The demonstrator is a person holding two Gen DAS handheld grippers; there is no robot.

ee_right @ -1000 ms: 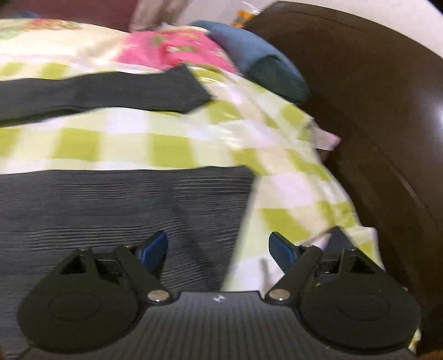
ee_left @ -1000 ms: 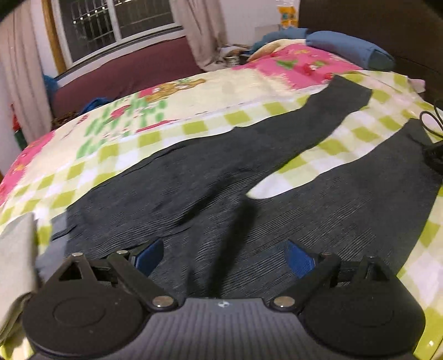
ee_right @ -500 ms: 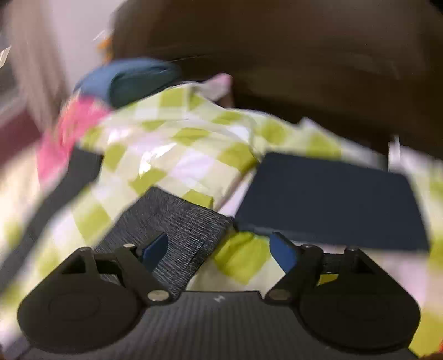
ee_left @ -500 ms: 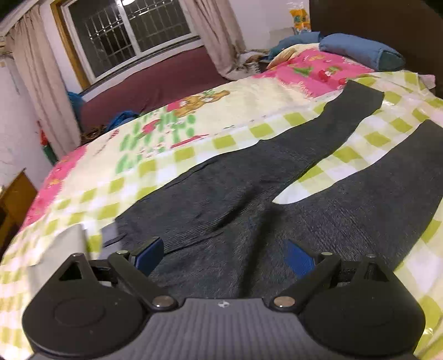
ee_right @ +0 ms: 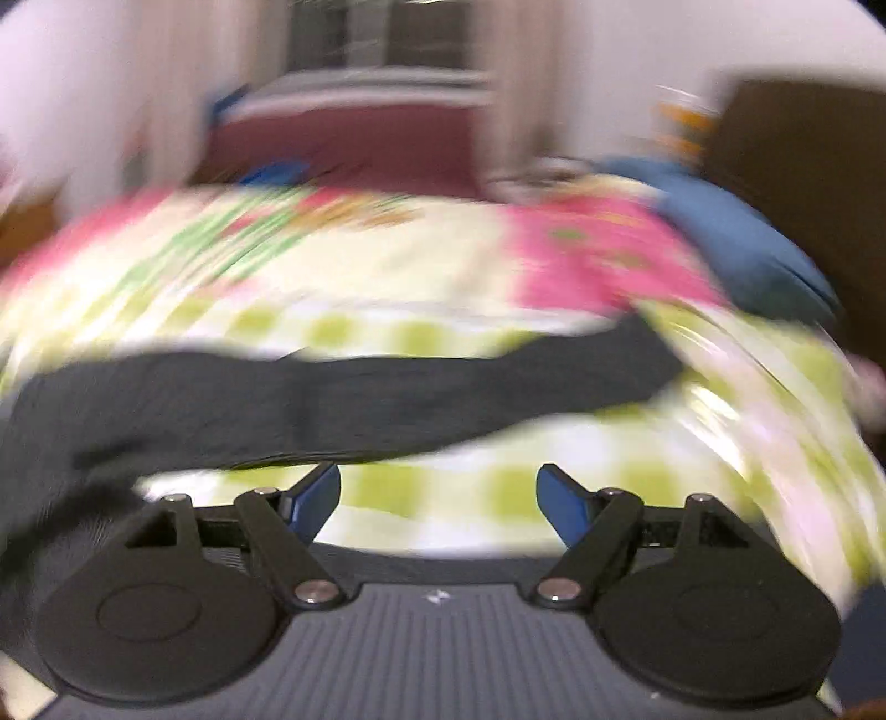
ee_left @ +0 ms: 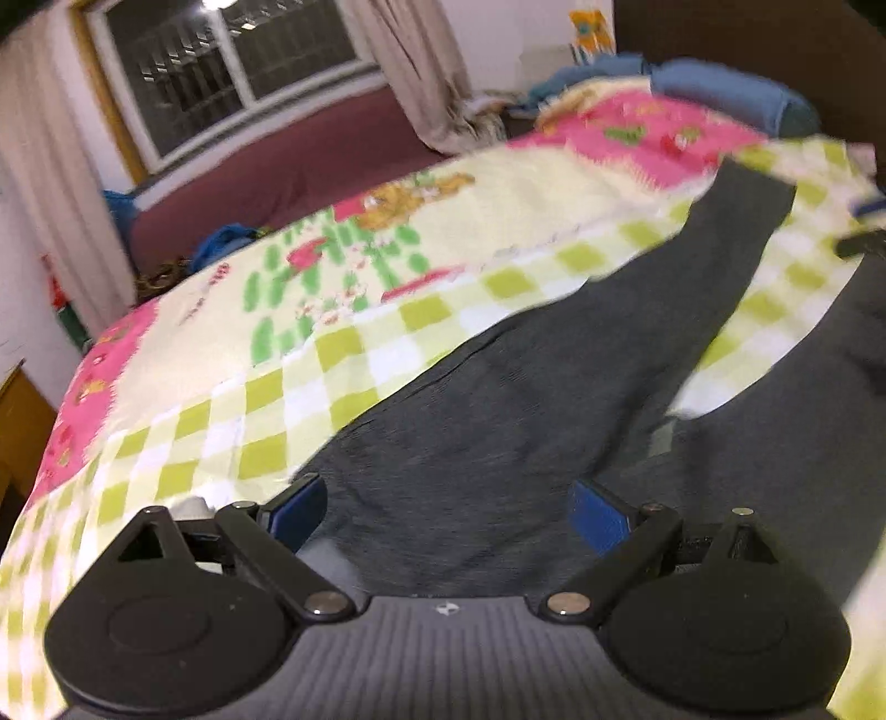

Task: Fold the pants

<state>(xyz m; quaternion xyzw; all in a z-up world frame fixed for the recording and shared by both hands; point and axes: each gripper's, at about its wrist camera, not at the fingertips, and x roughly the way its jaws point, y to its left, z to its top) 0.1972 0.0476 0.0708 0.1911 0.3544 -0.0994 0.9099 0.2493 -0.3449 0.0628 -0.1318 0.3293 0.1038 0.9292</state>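
Dark grey pants (ee_left: 526,399) lie spread flat on a bed with a green-checked and pink cover (ee_left: 266,399), legs apart and stretching away to the right. My left gripper (ee_left: 448,512) is open and empty just above the waist end. In the blurred right wrist view, one pant leg (ee_right: 343,404) runs across the middle. My right gripper (ee_right: 437,498) is open and empty over bare checked cover between the legs.
A blue pillow (ee_left: 731,94) lies at the head of the bed against a dark wooden headboard (ee_left: 775,39). A window (ee_left: 232,66) with curtains and a maroon couch (ee_left: 288,166) stand beyond the bed. The pillow also shows in the right wrist view (ee_right: 742,249).
My right gripper has swung fast from the headboard side to face across the bed, so its view is blurred. My left gripper has drawn back and shifted left over the waist. Both stay open.
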